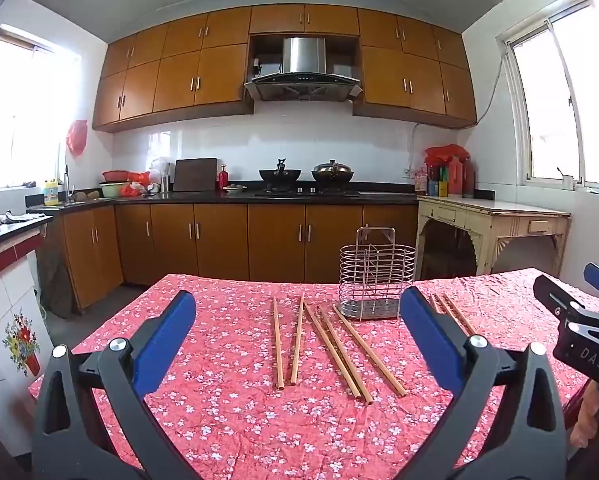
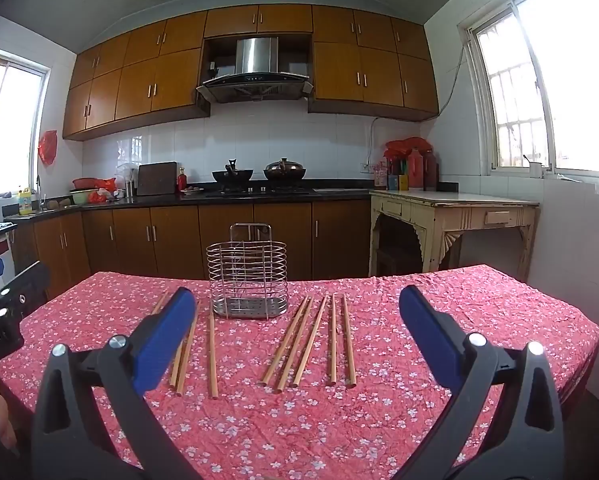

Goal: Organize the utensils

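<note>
Chopsticks (image 2: 311, 344) loose on tablecloth (image 2: 459, 320) flanking wire holder (image 2: 248, 276).

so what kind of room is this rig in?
A home kitchen, most likely: range hood over a stove with two woks, wooden wall cabinets, and a table with a floral tablecloth in front.

1. Daylight enters by the right window (image 2: 539, 92) and left window (image 1: 23, 120); both blown out to white glare.
2. Tablecloth (image 2: 419, 380) evenly lit; shadows under my view soft and faint.
3. Strong fisheye bending of the cabinets (image 1: 283, 72); corners vignetted black.
4. Focus sharp centrally, softer toward the edges.
</note>
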### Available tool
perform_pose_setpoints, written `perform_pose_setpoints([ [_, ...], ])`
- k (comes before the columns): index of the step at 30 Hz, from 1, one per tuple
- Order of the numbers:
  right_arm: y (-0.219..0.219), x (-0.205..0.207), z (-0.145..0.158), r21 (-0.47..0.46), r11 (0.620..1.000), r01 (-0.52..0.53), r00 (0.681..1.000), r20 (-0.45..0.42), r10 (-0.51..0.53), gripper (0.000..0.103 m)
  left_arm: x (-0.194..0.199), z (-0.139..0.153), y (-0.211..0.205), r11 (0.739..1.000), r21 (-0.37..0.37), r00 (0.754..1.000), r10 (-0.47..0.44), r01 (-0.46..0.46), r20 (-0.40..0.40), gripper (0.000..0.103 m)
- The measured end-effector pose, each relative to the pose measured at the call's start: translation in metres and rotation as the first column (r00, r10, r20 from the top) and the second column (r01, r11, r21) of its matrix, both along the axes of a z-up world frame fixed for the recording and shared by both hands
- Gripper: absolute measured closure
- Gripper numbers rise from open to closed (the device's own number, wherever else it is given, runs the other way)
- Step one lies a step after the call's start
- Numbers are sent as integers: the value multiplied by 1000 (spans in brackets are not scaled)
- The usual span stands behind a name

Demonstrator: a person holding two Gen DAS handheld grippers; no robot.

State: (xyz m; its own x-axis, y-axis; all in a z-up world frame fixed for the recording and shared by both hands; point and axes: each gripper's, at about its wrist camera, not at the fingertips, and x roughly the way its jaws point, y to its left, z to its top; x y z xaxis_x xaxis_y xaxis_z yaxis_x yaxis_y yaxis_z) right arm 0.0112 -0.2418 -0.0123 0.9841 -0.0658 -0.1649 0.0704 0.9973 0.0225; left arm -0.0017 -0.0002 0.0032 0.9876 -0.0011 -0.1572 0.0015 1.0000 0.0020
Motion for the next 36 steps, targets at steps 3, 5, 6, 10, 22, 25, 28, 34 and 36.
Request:
perform_pose_setpoints([
  [3, 0, 0, 0, 1, 1000, 1, 1000, 0, -1, 4, 0, 0, 1, 1000, -2, 1000, -2, 2, -1, 2],
  [5, 1, 1, 2, 2, 1000, 3, 1000, -1, -3, 4, 1, 1, 1, 1000, -3, 1000, -2, 2, -2, 2],
  [6, 1, 1, 2, 3, 1000, 2, 1000, -1, -2, 4, 1, 1, 1, 1000, -3, 1000, -2, 2, -3, 2],
  [10, 0, 1, 3, 3, 1000, 1, 1000, -1, -1, 4, 1, 1, 1, 1000, -5, 1000, -3, 3, -3, 2],
  [22, -1, 2, 2, 2, 1000, 1, 1000, 1, -1, 4, -1, 1, 1, 1000, -5, 1000, -5, 5, -2, 2],
  [25, -1, 2, 2, 2, 1000, -1, 1000, 0, 1, 4, 0, 1, 1, 1000, -7, 1000, -5, 5, -3, 2],
  [28, 0, 3, 3, 3, 1000, -2, 1000, 1, 2, 4, 0, 1, 1, 1000, -6, 1000, -5, 5, -2, 2],
  [34, -3, -3, 5, 5, 1000, 0, 1000, 1, 0, 4, 0, 1, 1, 1000, -8, 1000, -6, 6, -3, 2],
  [36, -3, -3, 5, 4, 1000, 0, 1000, 1, 0, 4, 0, 1, 0, 1000, -8, 1000, -5, 5, -4, 2],
])
